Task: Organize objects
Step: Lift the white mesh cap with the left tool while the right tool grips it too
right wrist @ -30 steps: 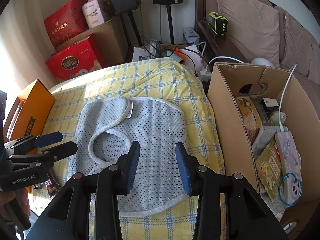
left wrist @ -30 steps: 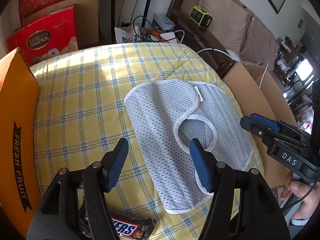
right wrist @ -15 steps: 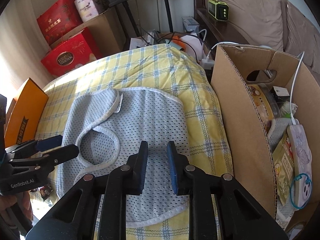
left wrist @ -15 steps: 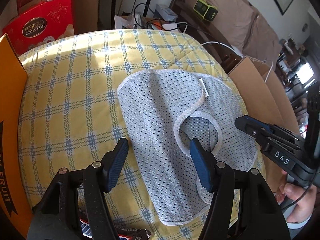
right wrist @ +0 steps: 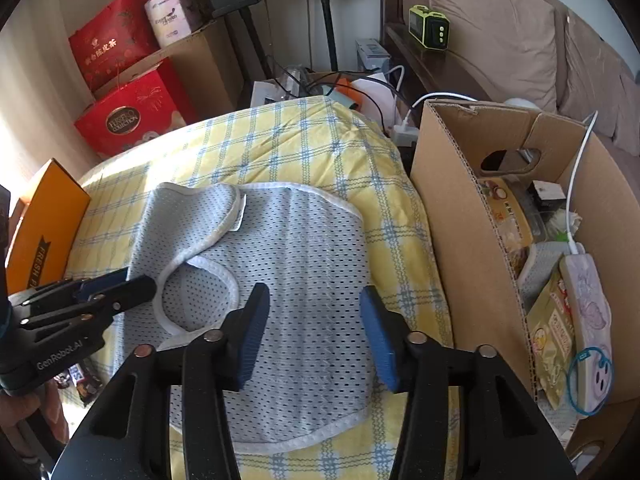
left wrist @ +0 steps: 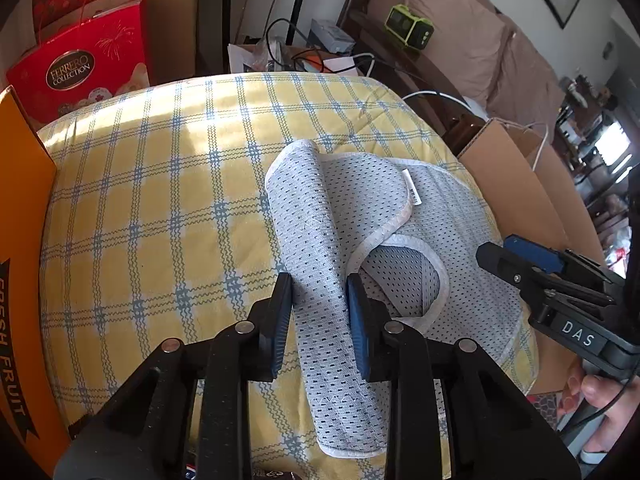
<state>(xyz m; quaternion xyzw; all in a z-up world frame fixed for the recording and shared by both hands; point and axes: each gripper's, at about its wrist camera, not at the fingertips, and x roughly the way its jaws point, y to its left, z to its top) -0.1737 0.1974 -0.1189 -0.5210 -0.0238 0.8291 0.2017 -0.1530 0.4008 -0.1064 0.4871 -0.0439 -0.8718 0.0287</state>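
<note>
**A:** Start at the left gripper (left wrist: 318, 312). What has it got?

**B:** Its jaws are closing on a raised fold of the pale blue mesh bib with white binding (left wrist: 384, 216). The fold stands up between the blue pads, pinched along the bib's left edge. The rest of the bib lies flat on the yellow checked quilt (left wrist: 160, 200).

**A:** And the right gripper (right wrist: 312, 324)?

**B:** Its jaws are opening and clasp nothing. They hang over the bib's middle panel, and the cloth below them lies smooth.

**A:** So how should the fold go?

**B:** I'd let the left pads finish biting through both layers before lifting, since mesh slips. Then carry that edge over toward the right side, keeping it low so the neck loop (right wrist: 196, 296) doesn't drag and bunch. The right gripper could press or pin the far edge.

**A:** Where would it go afterwards?

**B:** Probably the open brown cardboard box (right wrist: 452, 240) just beside the quilt on the right, which already holds packets. That's my guess only.
</note>
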